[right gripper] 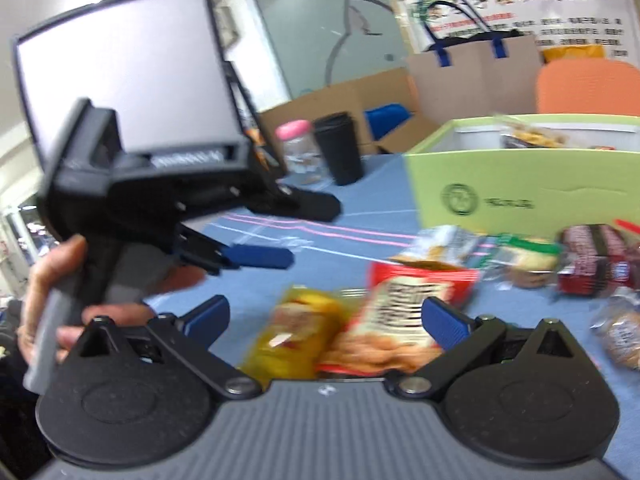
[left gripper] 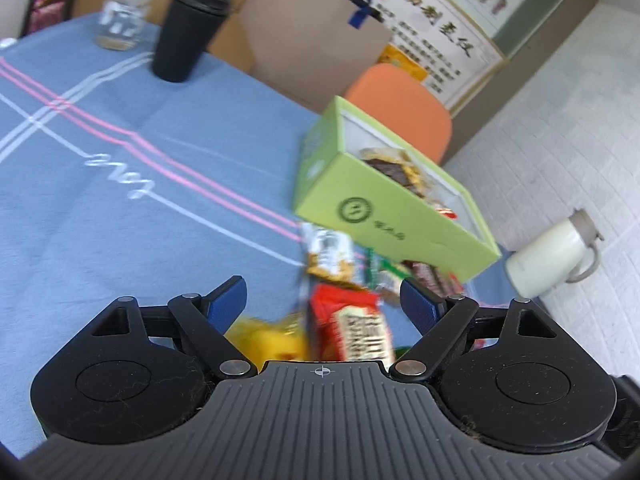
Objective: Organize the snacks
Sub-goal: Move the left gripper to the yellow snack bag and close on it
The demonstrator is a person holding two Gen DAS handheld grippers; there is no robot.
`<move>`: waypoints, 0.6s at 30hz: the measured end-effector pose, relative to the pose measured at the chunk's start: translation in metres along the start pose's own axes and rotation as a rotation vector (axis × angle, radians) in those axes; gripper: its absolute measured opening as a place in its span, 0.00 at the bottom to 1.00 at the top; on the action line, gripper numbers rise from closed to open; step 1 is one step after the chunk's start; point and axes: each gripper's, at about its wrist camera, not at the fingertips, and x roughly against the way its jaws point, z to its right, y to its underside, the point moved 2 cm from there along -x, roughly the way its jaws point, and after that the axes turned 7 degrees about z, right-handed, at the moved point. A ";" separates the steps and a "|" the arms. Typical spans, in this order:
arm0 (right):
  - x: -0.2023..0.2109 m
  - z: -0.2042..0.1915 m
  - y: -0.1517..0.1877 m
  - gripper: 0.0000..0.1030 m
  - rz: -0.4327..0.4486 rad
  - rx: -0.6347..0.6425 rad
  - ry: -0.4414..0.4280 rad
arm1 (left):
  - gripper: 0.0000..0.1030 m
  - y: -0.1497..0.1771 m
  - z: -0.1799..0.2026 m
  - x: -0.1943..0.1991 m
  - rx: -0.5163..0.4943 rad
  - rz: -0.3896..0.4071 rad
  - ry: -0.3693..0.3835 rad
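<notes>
Black cup (left gripper: 188, 32) beside pink-lidded jar (left gripper: 126, 8).

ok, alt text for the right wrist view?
The open right gripper hovers over a red snack packet and a yellow one on a blue tablecloth. A green box holding snacks stands behind; the left gripper is at left.

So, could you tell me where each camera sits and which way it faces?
Left wrist: on the left gripper, looking across the blue tablecloth at the green box; only its open fingers show.
Right wrist: on the right gripper, facing the snack packets; the left gripper and the left hand holding it show.
Shared: green box, red packet, black cup.
</notes>
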 end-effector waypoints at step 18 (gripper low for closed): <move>-0.061 -0.052 0.027 0.98 -0.145 0.121 0.053 | 0.77 0.008 -0.051 0.031 0.055 0.014 -0.004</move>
